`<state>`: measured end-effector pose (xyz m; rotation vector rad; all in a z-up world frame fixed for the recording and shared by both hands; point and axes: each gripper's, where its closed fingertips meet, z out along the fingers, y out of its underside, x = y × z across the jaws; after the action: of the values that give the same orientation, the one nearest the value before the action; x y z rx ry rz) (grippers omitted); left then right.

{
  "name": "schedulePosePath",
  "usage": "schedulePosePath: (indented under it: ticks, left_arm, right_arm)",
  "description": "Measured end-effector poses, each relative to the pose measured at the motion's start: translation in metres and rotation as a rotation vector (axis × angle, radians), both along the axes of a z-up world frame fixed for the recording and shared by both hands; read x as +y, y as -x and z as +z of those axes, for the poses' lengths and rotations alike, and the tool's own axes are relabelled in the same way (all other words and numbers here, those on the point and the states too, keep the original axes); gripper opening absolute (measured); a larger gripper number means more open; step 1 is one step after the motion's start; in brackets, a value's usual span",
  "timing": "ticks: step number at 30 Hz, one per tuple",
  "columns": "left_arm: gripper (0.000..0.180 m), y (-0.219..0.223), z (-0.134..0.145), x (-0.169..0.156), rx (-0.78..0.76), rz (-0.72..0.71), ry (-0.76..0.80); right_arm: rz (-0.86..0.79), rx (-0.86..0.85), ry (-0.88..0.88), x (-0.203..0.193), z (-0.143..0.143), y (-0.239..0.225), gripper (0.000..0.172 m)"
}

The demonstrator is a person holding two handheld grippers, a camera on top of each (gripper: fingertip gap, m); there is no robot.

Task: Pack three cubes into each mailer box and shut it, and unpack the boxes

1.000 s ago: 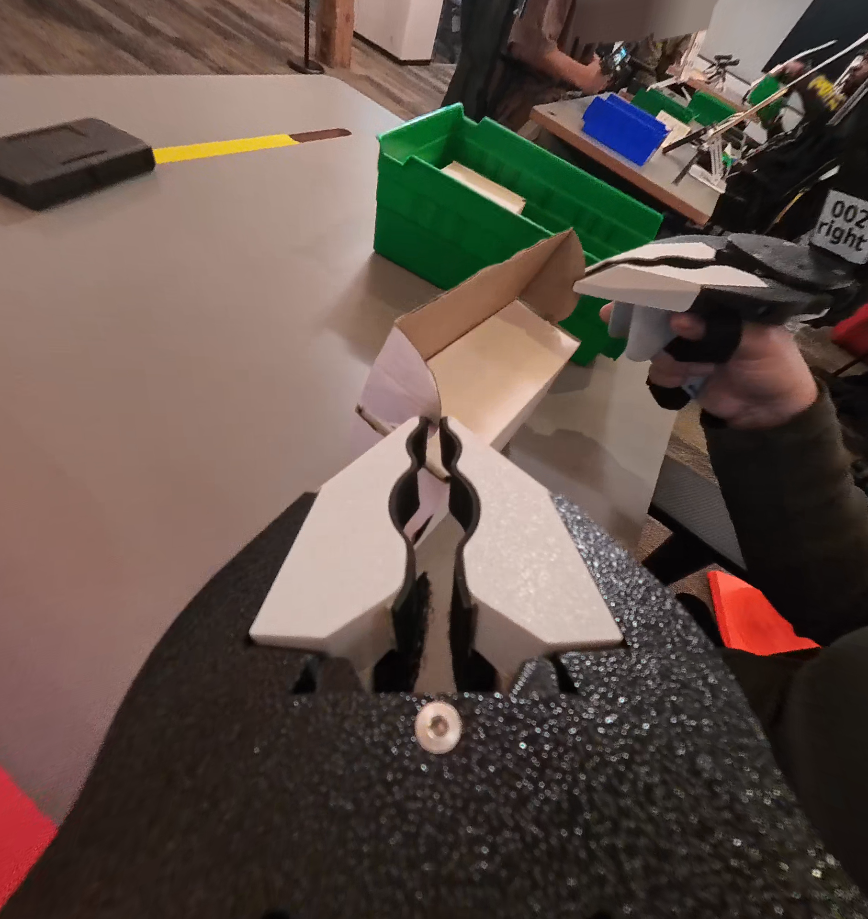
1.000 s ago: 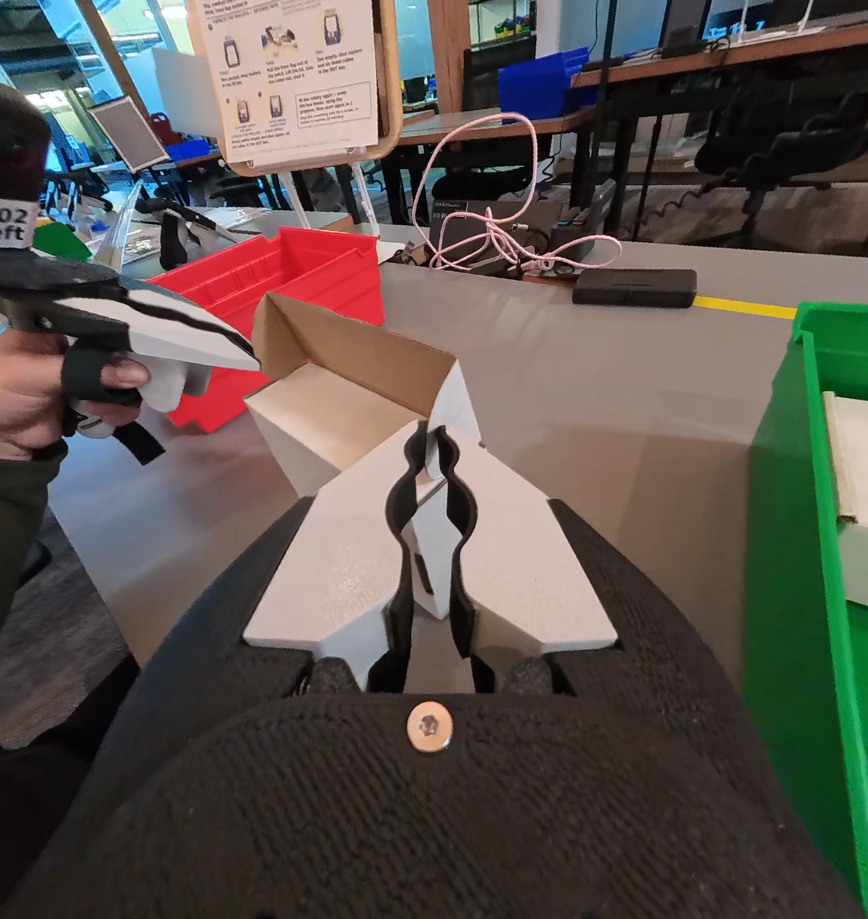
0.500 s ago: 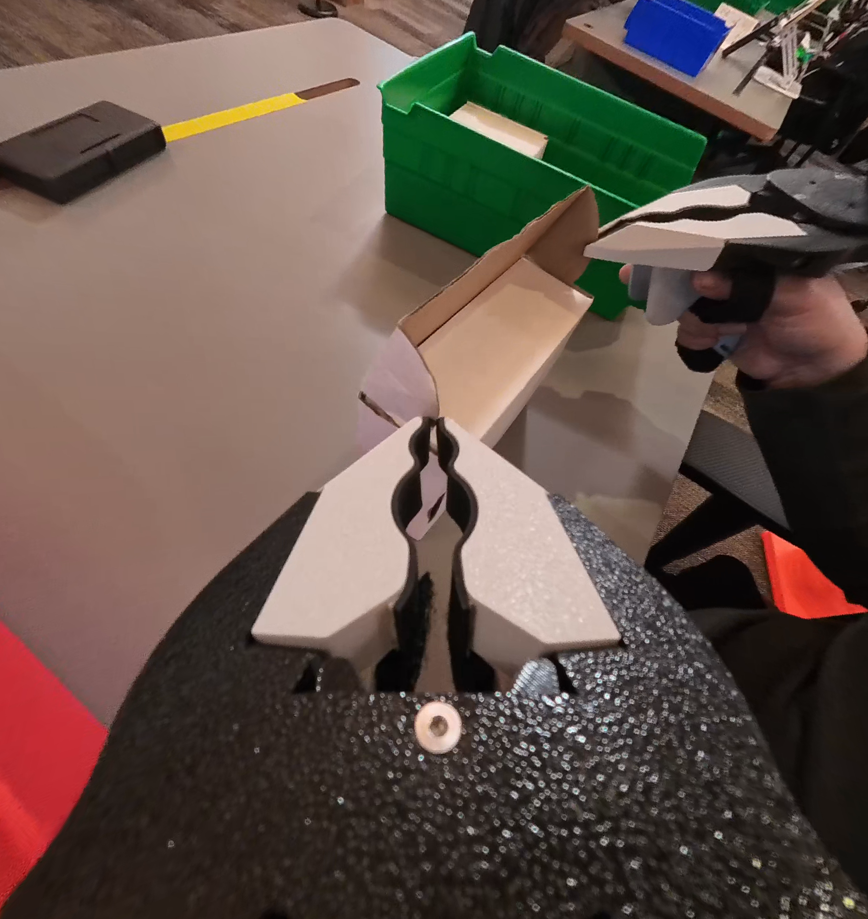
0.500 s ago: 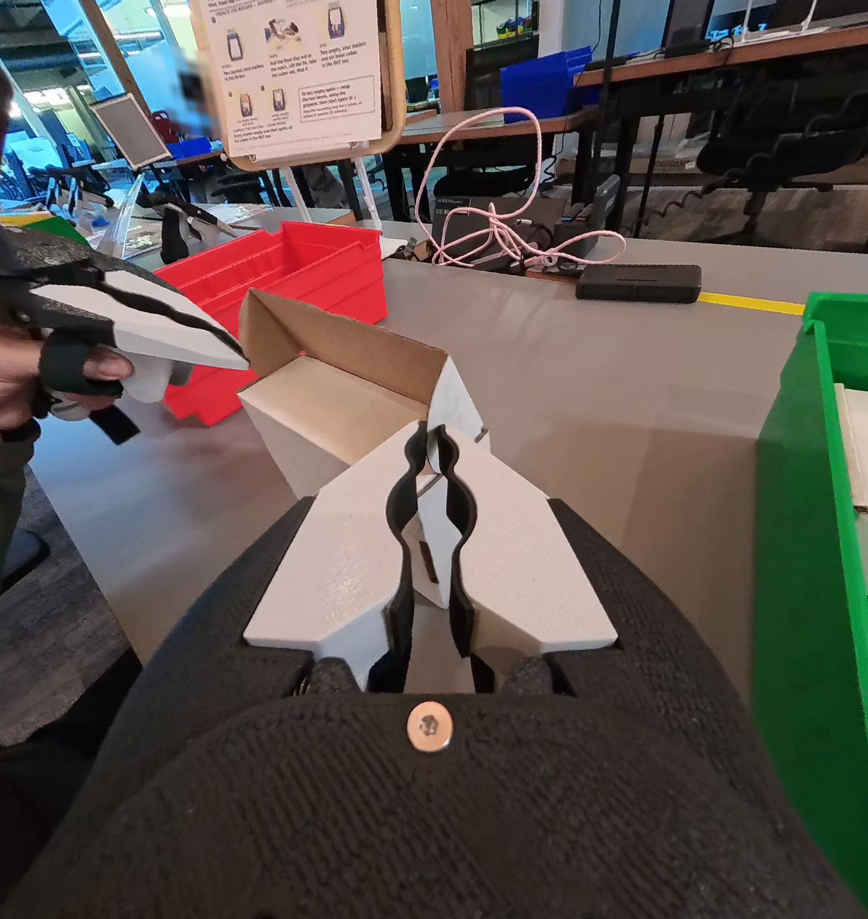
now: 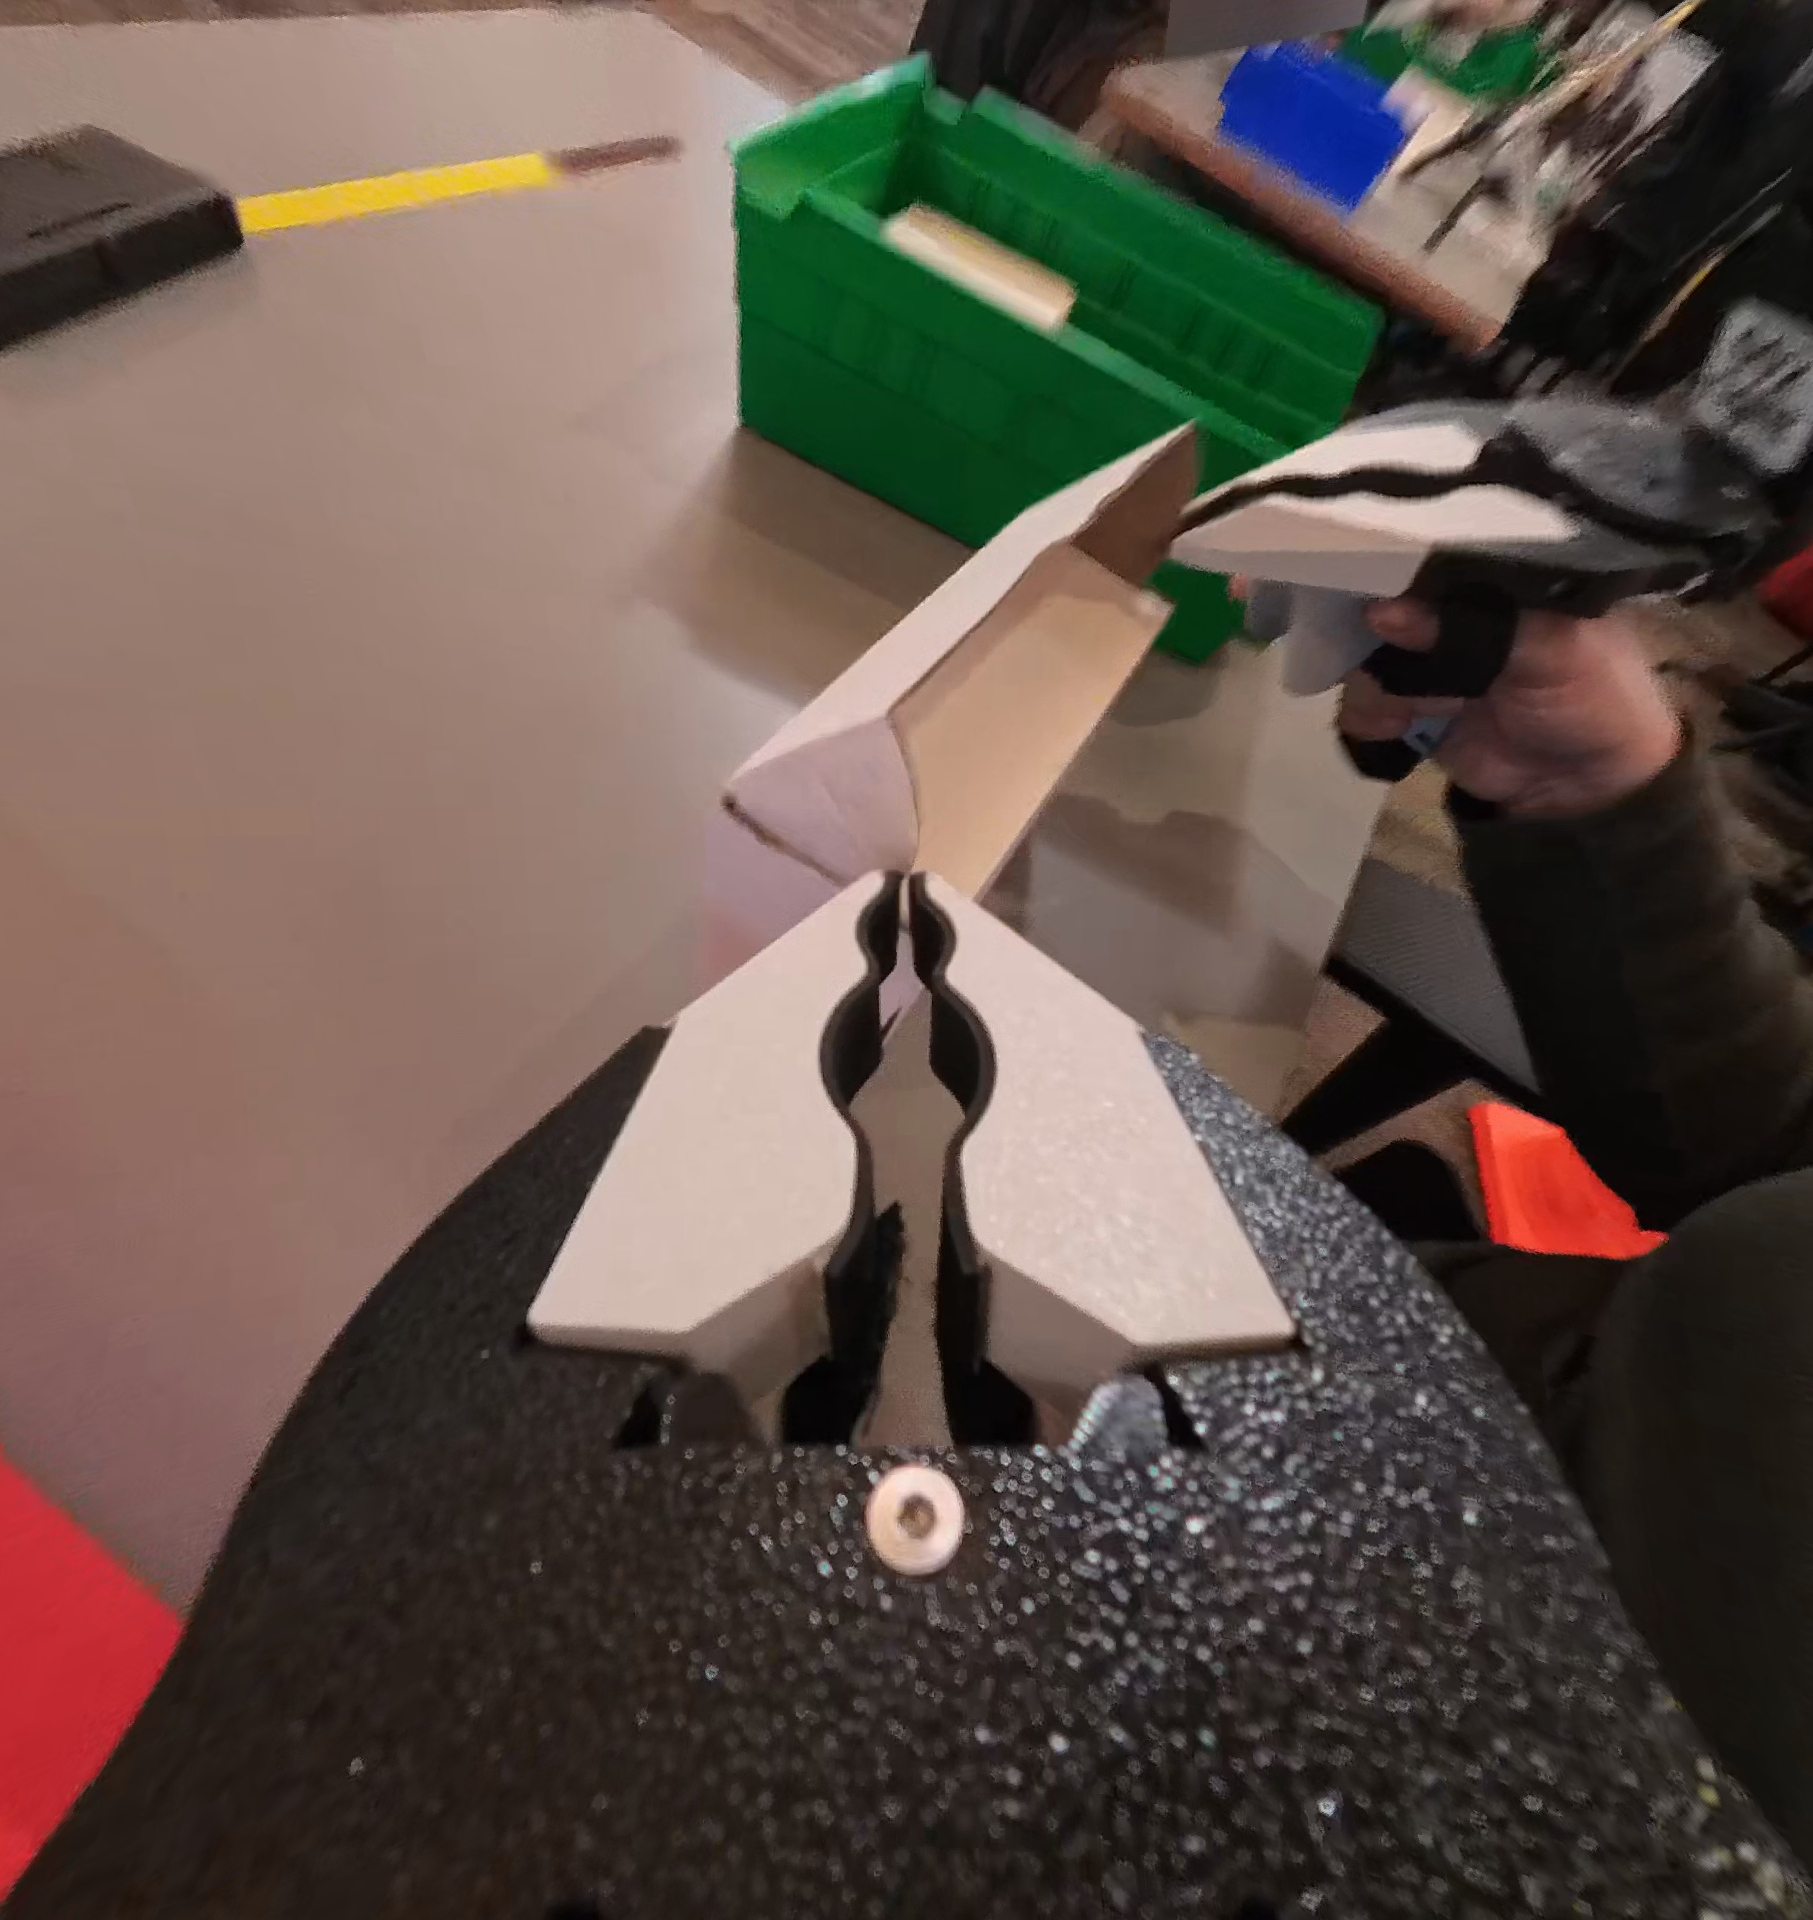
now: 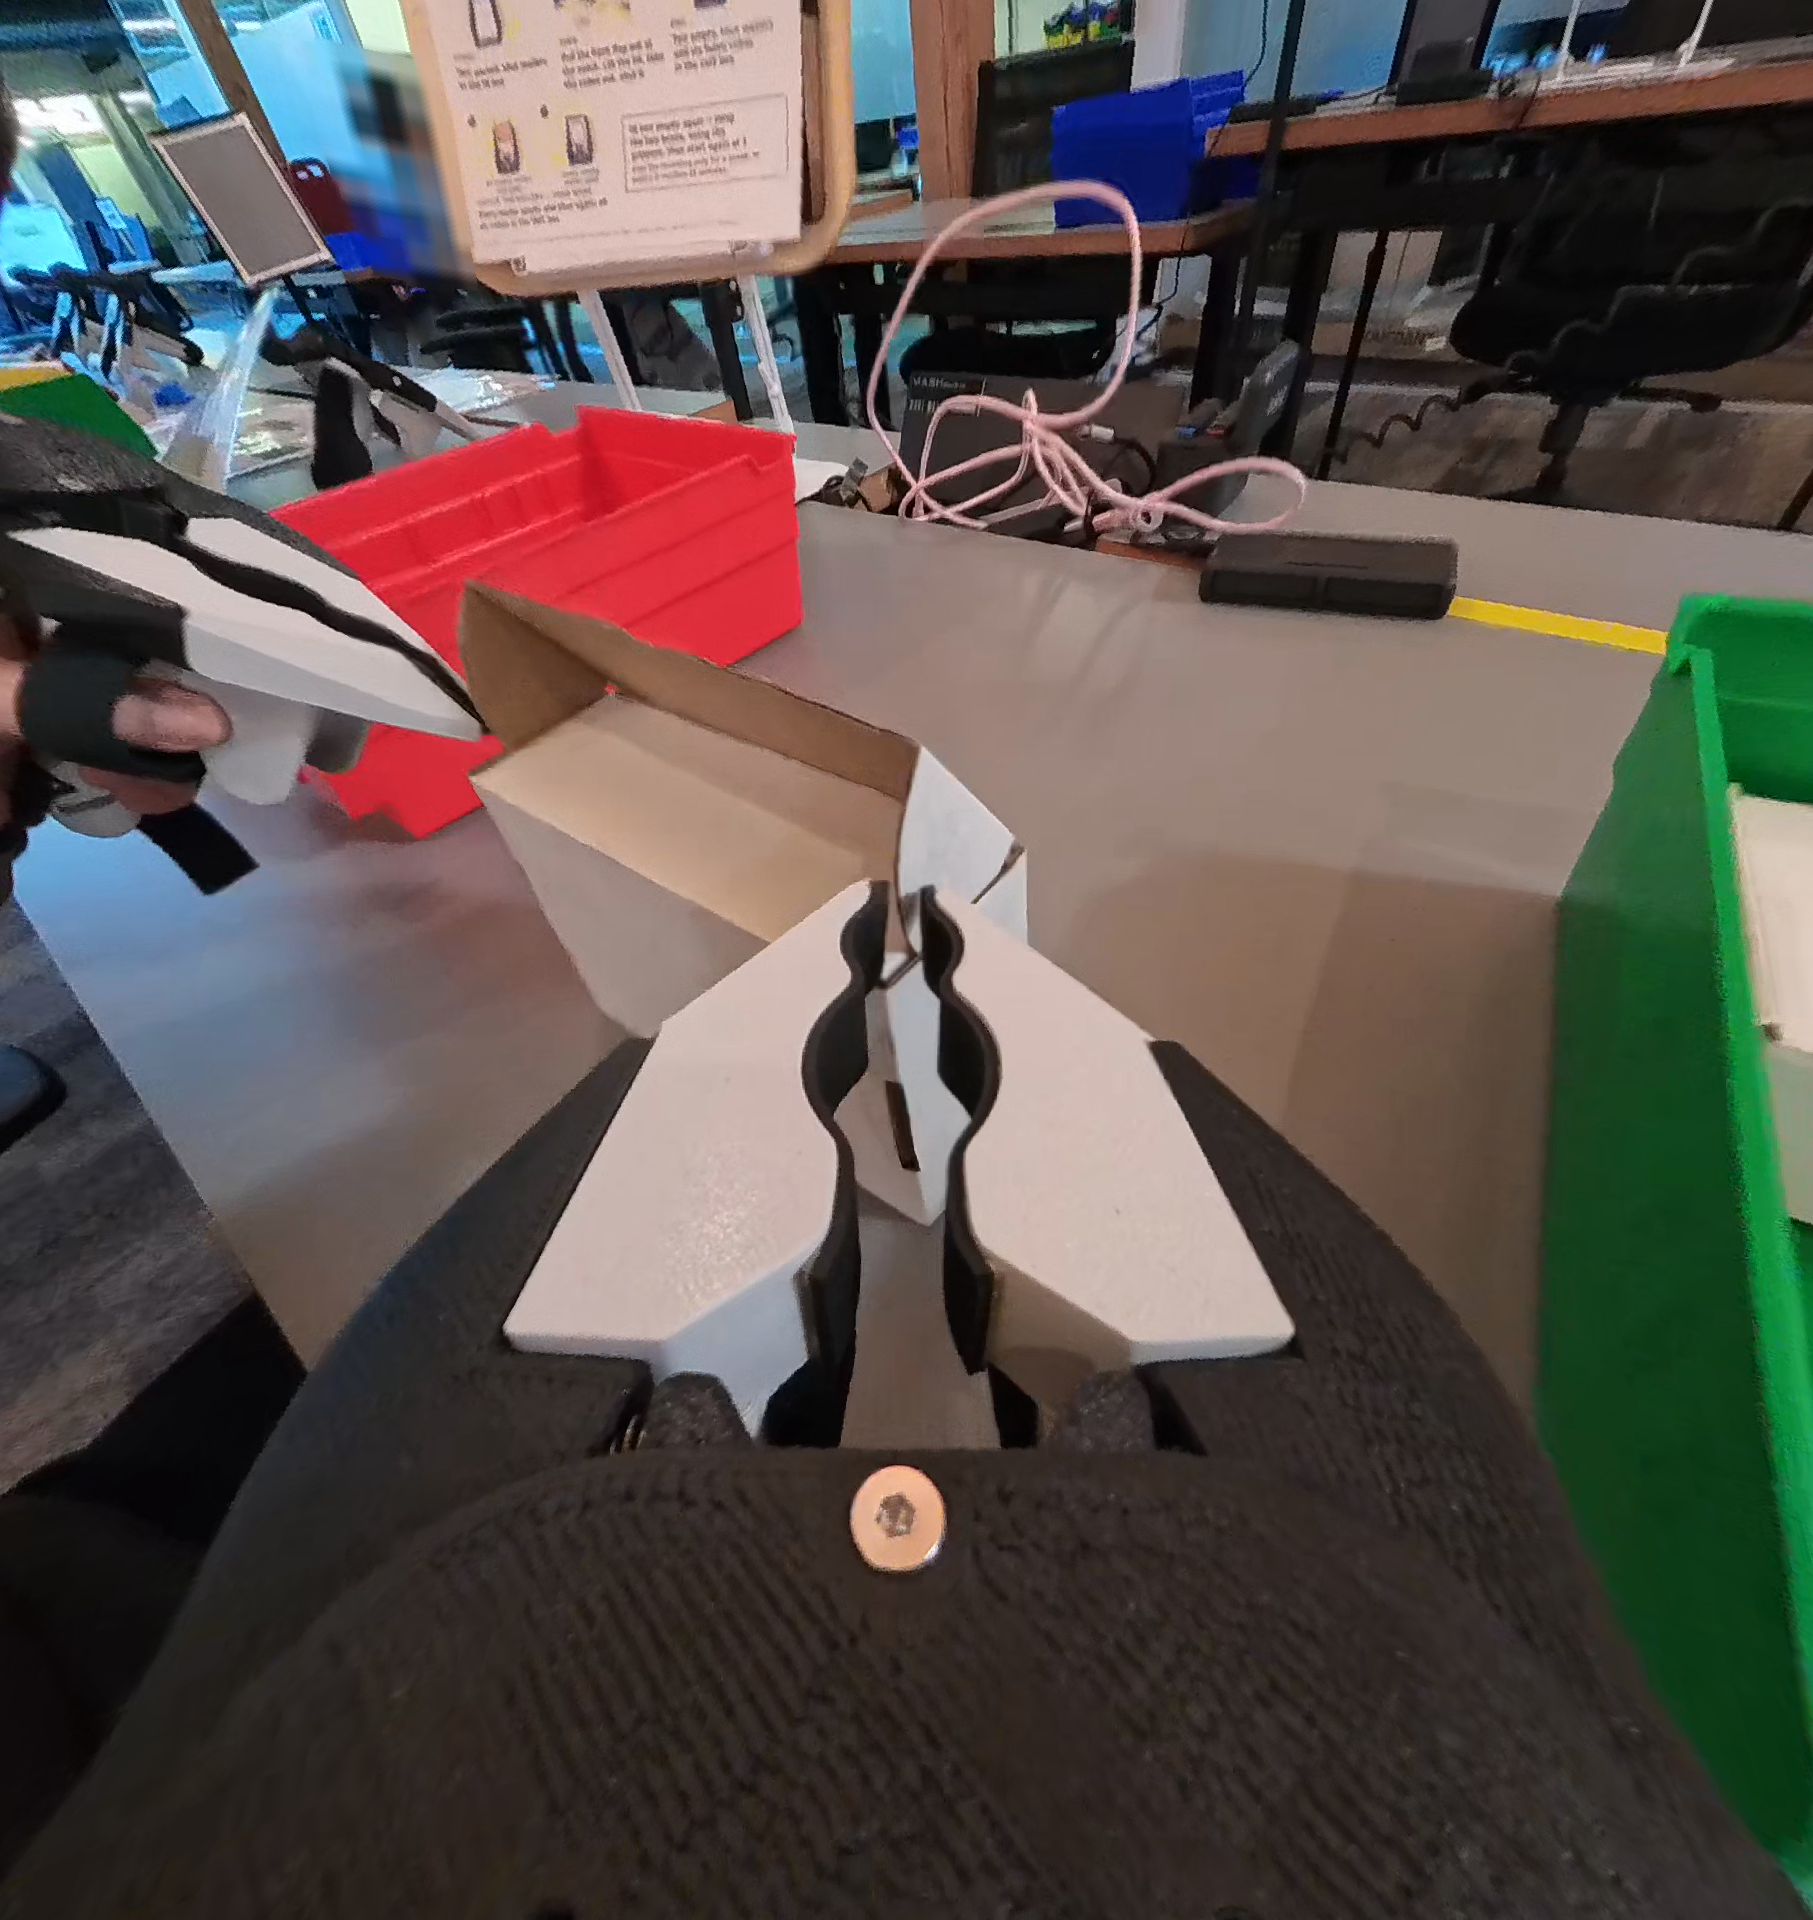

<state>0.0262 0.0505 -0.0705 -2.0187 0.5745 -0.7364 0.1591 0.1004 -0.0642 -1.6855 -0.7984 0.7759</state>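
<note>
Grey table (image 6: 1193, 748), matte, bearing all items. Green bin (image 5: 985, 343) at its far right side, a pale flat box inside; red bin (image 6: 590, 540) at the left side. White mailer box (image 6: 673, 810), brown inside, lid raised, interior bare, held up over the table between the two bins. Left gripper (image 5: 904, 883): jaws closed on the box's white end flap. Right gripper (image 6: 904, 904): jaws closed on the flap at the opposite end. Black flat case (image 6: 1328, 587) farther back by a yellow tape strip (image 6: 1556, 629); pink cable (image 6: 1037, 457) behind it
</note>
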Motion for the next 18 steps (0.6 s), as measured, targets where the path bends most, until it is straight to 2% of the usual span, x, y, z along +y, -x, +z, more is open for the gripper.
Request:
schedulePosePath:
  ticks: [2, 3, 5, 7, 11, 14, 18]
  left_arm:
    - [0.007, 0.006, 0.028, -0.002, -0.121, 0.015, -0.095]
    - [0.002, 0.012, 0.042, -0.001, -0.155, 0.041, -0.147]
    - [0.0, 0.022, 0.062, 0.007, -0.155, 0.112, -0.248]
    - [0.0, 0.019, 0.07, 0.019, -0.096, 0.164, -0.324]
    - [0.0, -0.005, 0.061, 0.033, 0.005, 0.166, -0.357]
    - [0.0, -0.01, 0.039, 0.035, 0.033, 0.153, -0.287]
    - [0.0, -0.013, 0.014, 0.029, -0.003, 0.12, -0.201]
  right_arm:
    - [-0.021, 0.04, -0.075, -0.001, 0.019, -0.008, 0.007]
    - [-0.033, 0.063, -0.11, -0.001, 0.03, -0.012, 0.005]
    - [-0.045, 0.078, -0.163, 0.002, 0.048, -0.012, 0.0]
    - [-0.059, 0.049, -0.2, 0.008, 0.056, -0.002, 0.0]
    - [-0.083, -0.038, -0.223, 0.02, 0.05, 0.022, 0.0]
    - [-0.087, -0.091, -0.184, 0.022, 0.031, 0.027, 0.0]
    - [-0.071, -0.066, -0.121, 0.016, 0.014, 0.025, 0.0]
